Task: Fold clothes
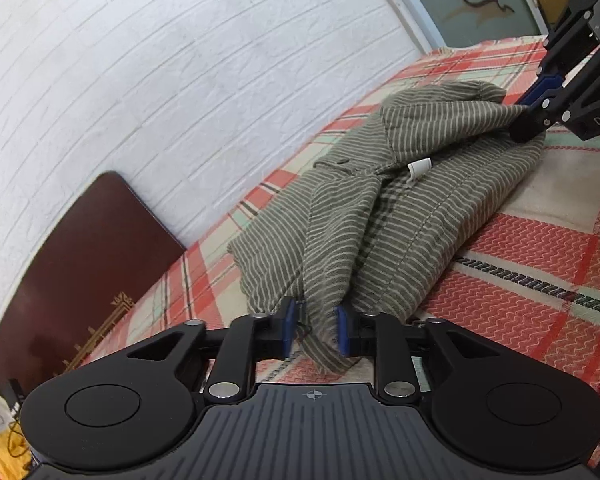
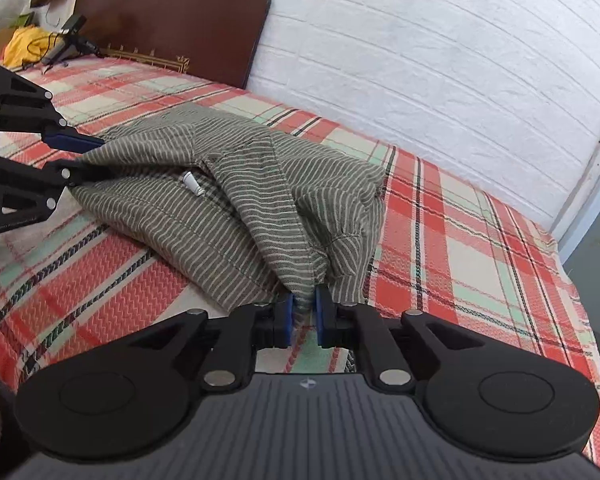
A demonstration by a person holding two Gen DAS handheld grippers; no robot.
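Note:
An olive garment with thin pale stripes [image 1: 400,208] lies bunched on a plaid bedspread [image 1: 540,248], a white tag [image 1: 419,168] showing near its middle. My left gripper [image 1: 315,330] is shut on a gathered fold at the garment's near end. At the far end, my right gripper [image 1: 526,114] pinches another edge. In the right wrist view, the right gripper [image 2: 305,314] is shut on a bunched corner of the garment [image 2: 220,184]. There, the left gripper [image 2: 80,156] holds the opposite edge at the left. The cloth sags onto the bed between them.
The bed runs along a white brick wall [image 1: 180,80], with a dark brown headboard [image 2: 172,28] at one end. A yellow cloth with cables [image 2: 24,44] and a dark device [image 2: 74,40] sit by the headboard. The bedspread [image 2: 460,220] extends around the garment.

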